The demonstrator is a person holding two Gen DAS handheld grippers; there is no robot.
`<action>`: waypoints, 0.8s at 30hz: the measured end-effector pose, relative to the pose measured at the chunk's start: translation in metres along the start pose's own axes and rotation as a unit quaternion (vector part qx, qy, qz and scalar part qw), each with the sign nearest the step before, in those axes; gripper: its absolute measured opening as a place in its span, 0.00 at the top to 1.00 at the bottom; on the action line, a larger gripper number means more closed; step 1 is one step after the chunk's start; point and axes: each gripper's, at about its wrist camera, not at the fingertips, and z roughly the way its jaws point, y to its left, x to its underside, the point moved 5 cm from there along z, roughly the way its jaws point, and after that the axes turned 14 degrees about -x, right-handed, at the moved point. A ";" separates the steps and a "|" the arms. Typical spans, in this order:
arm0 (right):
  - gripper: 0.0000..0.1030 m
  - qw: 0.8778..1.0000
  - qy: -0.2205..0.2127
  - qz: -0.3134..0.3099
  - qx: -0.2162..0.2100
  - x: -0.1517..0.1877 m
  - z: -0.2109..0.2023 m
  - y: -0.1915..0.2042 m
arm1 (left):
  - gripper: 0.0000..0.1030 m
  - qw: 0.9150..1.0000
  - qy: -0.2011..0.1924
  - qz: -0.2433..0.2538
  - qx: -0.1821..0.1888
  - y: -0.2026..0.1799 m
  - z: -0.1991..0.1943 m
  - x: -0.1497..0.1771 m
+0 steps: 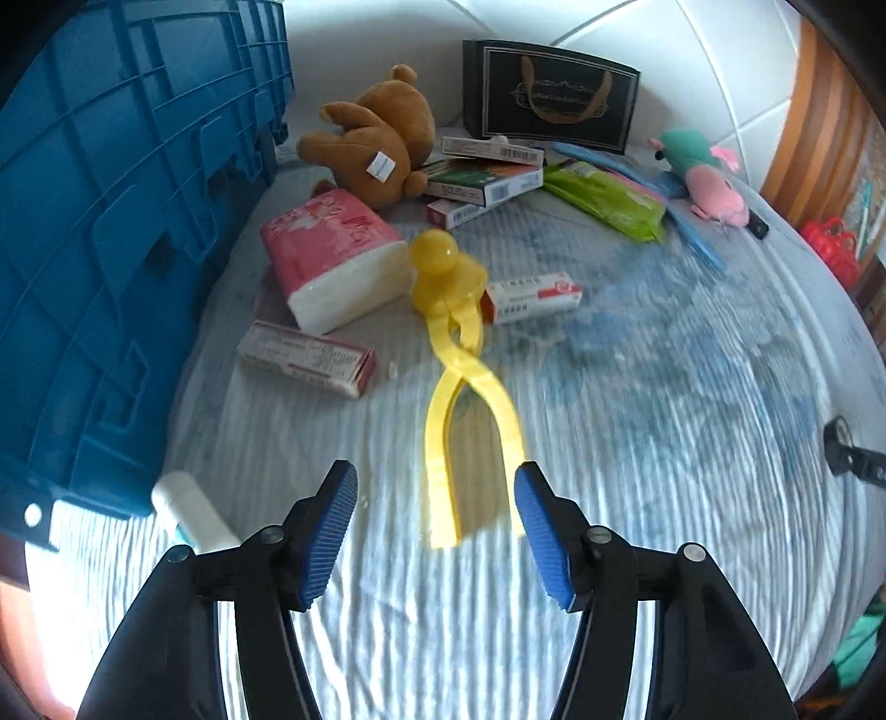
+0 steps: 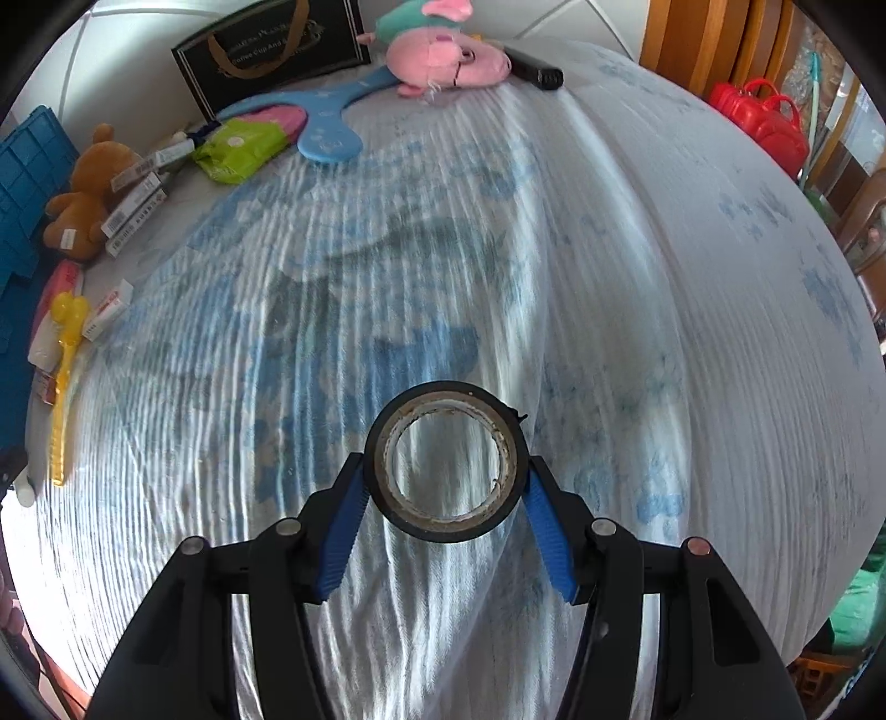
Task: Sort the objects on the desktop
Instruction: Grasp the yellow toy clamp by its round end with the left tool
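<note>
In the left wrist view my left gripper (image 1: 434, 473) hangs open over the striped cloth, with nothing pressed between its blue pads. The handles of a yellow duck-shaped clamp toy (image 1: 443, 277) lie on the cloth just under and ahead of its fingertips. In the right wrist view my right gripper (image 2: 443, 462) is shut on a black roll of tape (image 2: 443, 390); both pads press its sides and the ring faces the camera. A big blue crate (image 1: 111, 221) stands at the left.
Near the crate lie a brown teddy bear (image 1: 376, 144), a pink tissue pack (image 1: 332, 255), several medicine boxes (image 1: 482, 183), a green wipes pack (image 1: 609, 205) and a white tube (image 1: 188, 509). A pink pig plush (image 2: 448, 55), a black gift bag (image 2: 266, 50) and a red basket (image 2: 758, 116) sit beyond.
</note>
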 end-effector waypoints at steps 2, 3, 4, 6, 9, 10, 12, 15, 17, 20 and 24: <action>0.46 1.000 -0.006 -0.006 -0.003 -0.007 -0.004 0.003 | 0.43 1.000 0.008 -0.007 0.000 -0.005 0.008 -0.009; 0.46 1.000 -0.008 -0.010 -0.004 -0.011 -0.005 0.005 | 0.43 1.000 0.011 -0.010 -0.001 -0.007 0.011 -0.013; 0.46 1.000 -0.010 -0.013 -0.006 -0.015 -0.006 0.007 | 0.43 1.000 0.012 -0.011 -0.001 -0.010 0.015 -0.017; 0.46 1.000 -0.011 -0.017 -0.008 -0.023 -0.005 0.011 | 0.43 1.000 0.017 -0.011 -0.002 -0.016 0.023 -0.025; 0.46 1.000 -0.010 -0.023 -0.008 -0.037 0.001 0.017 | 0.43 1.000 0.025 -0.010 0.001 -0.022 0.035 -0.036; 0.46 1.000 -0.009 -0.025 -0.009 -0.042 0.004 0.020 | 0.43 1.000 0.027 -0.010 0.002 -0.023 0.040 -0.041; 0.46 1.000 -0.008 -0.028 -0.011 -0.053 0.010 0.025 | 0.43 0.999 0.035 -0.011 0.001 -0.027 0.052 -0.052; 0.46 0.999 -0.002 -0.036 -0.014 -0.074 0.023 0.034 | 0.43 0.999 0.048 -0.019 0.000 -0.029 0.071 -0.067; 0.46 0.999 0.001 -0.042 -0.016 -0.088 0.032 0.041 | 0.43 0.998 0.057 -0.026 -0.002 -0.030 0.086 -0.079; 0.46 0.999 0.007 -0.045 -0.018 -0.106 0.047 0.046 | 0.43 0.997 0.071 -0.031 -0.008 -0.033 0.107 -0.093; 0.46 0.998 0.015 -0.050 -0.019 -0.125 0.069 0.053 | 0.46 0.997 0.065 -0.025 -0.013 -0.043 0.126 -0.107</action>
